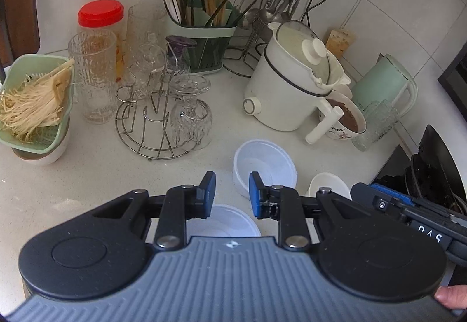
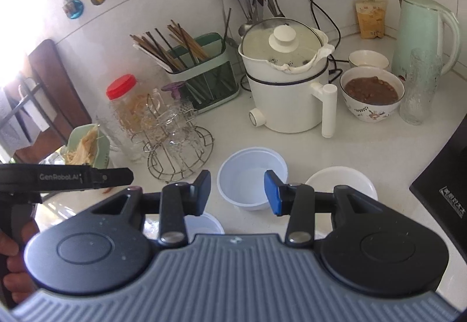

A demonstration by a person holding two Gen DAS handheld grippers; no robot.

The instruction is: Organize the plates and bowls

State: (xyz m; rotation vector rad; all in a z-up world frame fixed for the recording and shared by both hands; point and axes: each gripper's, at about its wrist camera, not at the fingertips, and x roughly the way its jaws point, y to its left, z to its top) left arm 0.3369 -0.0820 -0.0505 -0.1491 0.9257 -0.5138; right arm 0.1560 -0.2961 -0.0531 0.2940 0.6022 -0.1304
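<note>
A white plastic bowl [image 1: 264, 166] [image 2: 252, 177] stands on the white counter just ahead of both grippers. A smaller white bowl [image 1: 223, 222] [image 2: 202, 224] lies under the fingers, nearest me. A white plate or shallow bowl [image 1: 328, 185] [image 2: 341, 180] sits to the right. My left gripper [image 1: 232, 193] is open and empty above the counter, left of the first bowl. My right gripper [image 2: 238, 192] is open and empty, hovering over that bowl's near rim. The right gripper's body [image 1: 408, 211] shows in the left wrist view; the left one's body [image 2: 64, 177] shows in the right wrist view.
A wire rack with glasses [image 1: 163, 112] [image 2: 175, 141], a green colander of noodles [image 1: 32, 106], a red-lidded jar [image 1: 100, 15], a chopstick holder [image 2: 201, 71], a white electric pot [image 2: 289, 82], a floral bowl of brown food [image 2: 372, 94], a green kettle [image 2: 423, 33] and a stove [image 1: 432, 167] crowd the counter.
</note>
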